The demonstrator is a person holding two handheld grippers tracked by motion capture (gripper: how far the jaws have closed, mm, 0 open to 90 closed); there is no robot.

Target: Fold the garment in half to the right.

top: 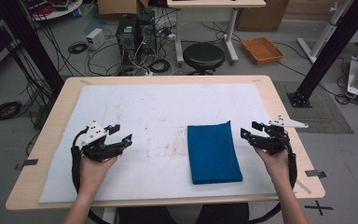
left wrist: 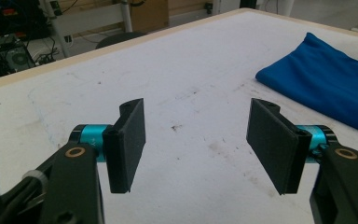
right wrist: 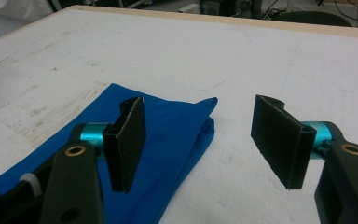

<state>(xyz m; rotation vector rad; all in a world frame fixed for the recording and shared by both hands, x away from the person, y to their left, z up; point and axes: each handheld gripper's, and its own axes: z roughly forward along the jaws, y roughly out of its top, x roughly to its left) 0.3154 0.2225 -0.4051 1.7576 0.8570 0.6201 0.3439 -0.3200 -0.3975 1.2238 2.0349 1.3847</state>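
Observation:
A folded blue cloth lies flat on the white mat, right of the table's middle. My left gripper hovers over the mat's left part, well apart from the cloth, its jaws open and empty. In the left gripper view the cloth lies off to the right beyond the open gripper. My right gripper is held just right of the cloth's upper edge, open with nothing between its pads. The right gripper view shows the cloth under and past the left jaw of the gripper.
The wooden table ends close to the right hand. Beyond the far edge stand a black stool, computer towers with tangled cables, and an orange tray on the floor. Brown stains mark the mat left of the cloth.

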